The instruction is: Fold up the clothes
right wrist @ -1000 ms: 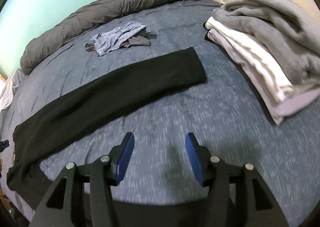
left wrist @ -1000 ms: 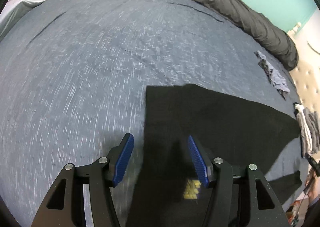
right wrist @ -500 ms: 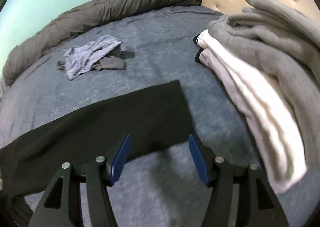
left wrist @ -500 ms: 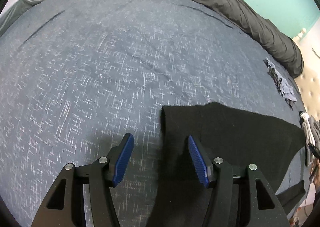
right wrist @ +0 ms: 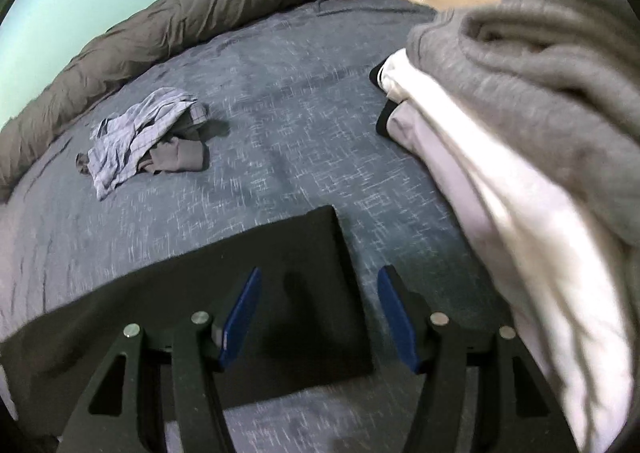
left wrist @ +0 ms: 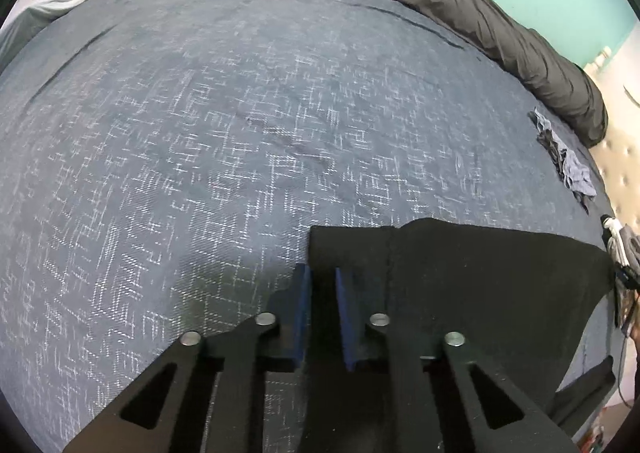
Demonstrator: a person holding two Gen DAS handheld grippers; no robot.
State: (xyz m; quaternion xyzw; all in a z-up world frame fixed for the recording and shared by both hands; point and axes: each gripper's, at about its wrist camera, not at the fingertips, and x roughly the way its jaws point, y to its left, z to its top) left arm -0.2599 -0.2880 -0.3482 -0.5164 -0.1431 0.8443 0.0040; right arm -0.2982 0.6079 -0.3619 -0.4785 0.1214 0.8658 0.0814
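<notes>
We close the left tongs on one end of the black garment; right tongs gape over its other end. Folding is barely begun.

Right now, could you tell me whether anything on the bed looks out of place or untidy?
Yes: a crumpled checked garment lies in a heap with a brown piece near the rolled duvet, unfolded, unlike the stacked grey and white clothes. The black garment lies flat and looks fine.
</notes>
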